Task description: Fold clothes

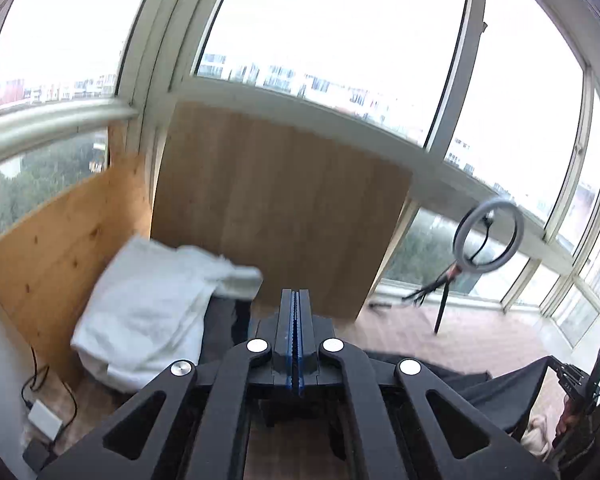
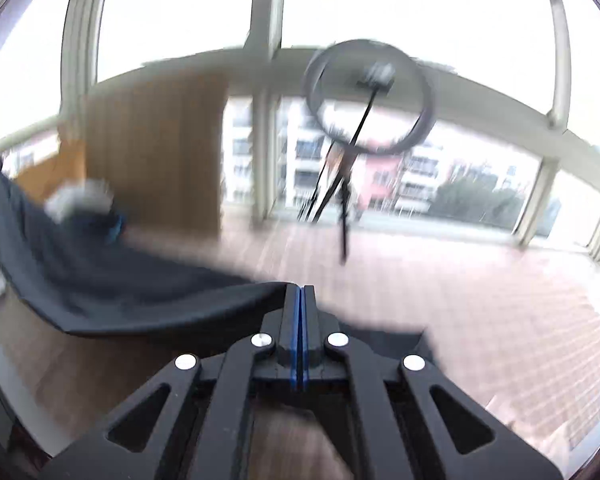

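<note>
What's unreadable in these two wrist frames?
- Left wrist: whether the left gripper pinches the dark garment; its linkage hides the cloth there.
- Right wrist: motion blur smears the white bundle and ring light.
- Right wrist: garment type unclear, the frame's left edge cuts it.

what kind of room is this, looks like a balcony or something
Probably a glazed, high-up balcony or sunroom in a flat, used as a recording spot: curved windows overlooking apartment blocks, a tiled floor, and a ring light on a tripod.

Open tiled floor [image 2: 480,300] is seen ahead-right — passage is blocked by ring-light tripod [image 2: 344,200], wooden board [image 1: 276,208], white cloth pile [image 1: 148,308].
</note>
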`<state>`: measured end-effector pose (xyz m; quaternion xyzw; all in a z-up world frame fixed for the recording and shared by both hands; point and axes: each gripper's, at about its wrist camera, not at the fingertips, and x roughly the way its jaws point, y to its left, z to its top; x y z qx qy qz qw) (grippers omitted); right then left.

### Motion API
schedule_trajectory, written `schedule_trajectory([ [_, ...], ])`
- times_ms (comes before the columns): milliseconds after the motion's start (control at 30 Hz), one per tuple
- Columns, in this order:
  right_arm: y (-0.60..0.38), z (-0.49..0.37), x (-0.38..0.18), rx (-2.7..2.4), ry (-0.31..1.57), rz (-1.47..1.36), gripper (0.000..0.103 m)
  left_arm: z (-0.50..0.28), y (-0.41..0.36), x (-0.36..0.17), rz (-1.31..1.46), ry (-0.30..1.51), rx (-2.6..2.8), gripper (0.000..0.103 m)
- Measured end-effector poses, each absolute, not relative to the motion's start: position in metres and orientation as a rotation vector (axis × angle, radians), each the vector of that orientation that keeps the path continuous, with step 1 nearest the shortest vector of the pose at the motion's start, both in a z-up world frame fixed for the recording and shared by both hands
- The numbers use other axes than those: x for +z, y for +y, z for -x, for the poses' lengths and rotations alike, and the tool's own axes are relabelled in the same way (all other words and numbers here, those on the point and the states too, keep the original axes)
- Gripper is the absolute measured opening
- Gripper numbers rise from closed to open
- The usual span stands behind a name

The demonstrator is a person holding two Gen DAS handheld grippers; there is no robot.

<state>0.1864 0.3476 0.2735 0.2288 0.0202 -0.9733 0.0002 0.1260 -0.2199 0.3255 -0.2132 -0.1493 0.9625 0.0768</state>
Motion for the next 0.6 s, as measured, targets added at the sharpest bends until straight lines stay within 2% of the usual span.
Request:
schedule_trajectory([
  [100, 0.371, -0.205, 0.353, -3.167, -0.034, -0.423, 0.000, -0.146, -0.217, 0.382, 0.411, -0.453, 2.889, 0.000],
  [200, 0.383, -0.240, 0.415, -3.213, -0.036, -0.192, 0.000, -0.178, -0.214, 0.428, 0.221, -0.403, 2.910, 0.000],
  [300, 0.390, -0.276, 0.460, -3.212, -0.039, -0.018, 0.000, -0.196, -0.215, 0.450, 0.169, -0.352, 2.927, 0.000],
  [500, 0.379, -0.292, 0.502, -3.206, 0.035, 0.132, 0.000, -0.222, -0.218, 0.485, 0.109, -0.259, 2.960, 0.000],
  [600, 0.376, -0.263, 0.490, -3.202, 0.037, 0.033, 0.000, -0.193, -0.218, 0.467, 0.245, -0.252, 2.980, 0.000],
])
